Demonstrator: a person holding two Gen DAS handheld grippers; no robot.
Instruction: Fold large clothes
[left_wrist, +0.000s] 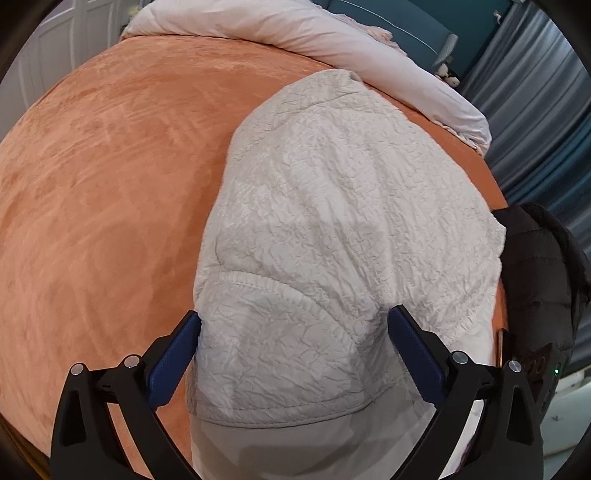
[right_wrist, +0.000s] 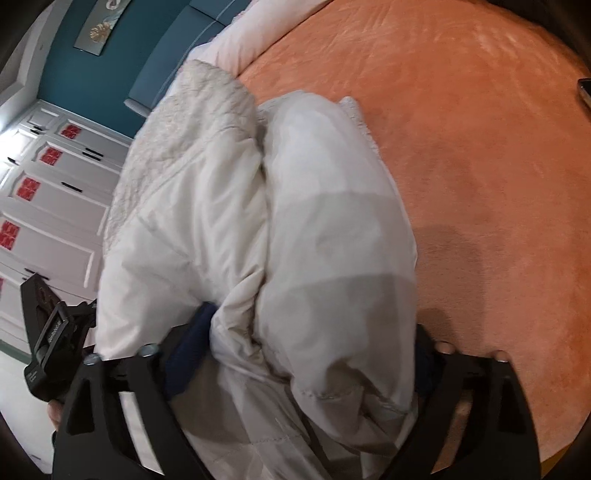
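A large white jacket (left_wrist: 332, 184) with a crinkled outer side lies folded on the orange bed cover (left_wrist: 110, 184). My left gripper (left_wrist: 295, 332) stands open over its near end, one blue pad (left_wrist: 173, 358) at the fabric's left edge and the other resting on top of it. In the right wrist view the jacket (right_wrist: 332, 184) shows its smooth lining, bunched into a thick roll. My right gripper (right_wrist: 314, 343) is shut on that roll: the left pad (right_wrist: 195, 332) sinks into the fabric and the right pad is mostly hidden behind the bulge.
A rolled pale pink duvet (left_wrist: 295, 29) lies along the head of the bed. A black padded garment (left_wrist: 535, 277) sits at the bed's right edge by grey-blue curtains (left_wrist: 535, 110). White wardrobe doors (right_wrist: 55, 184) stand beyond the bed. A dark flat object (right_wrist: 584, 92) lies on the cover.
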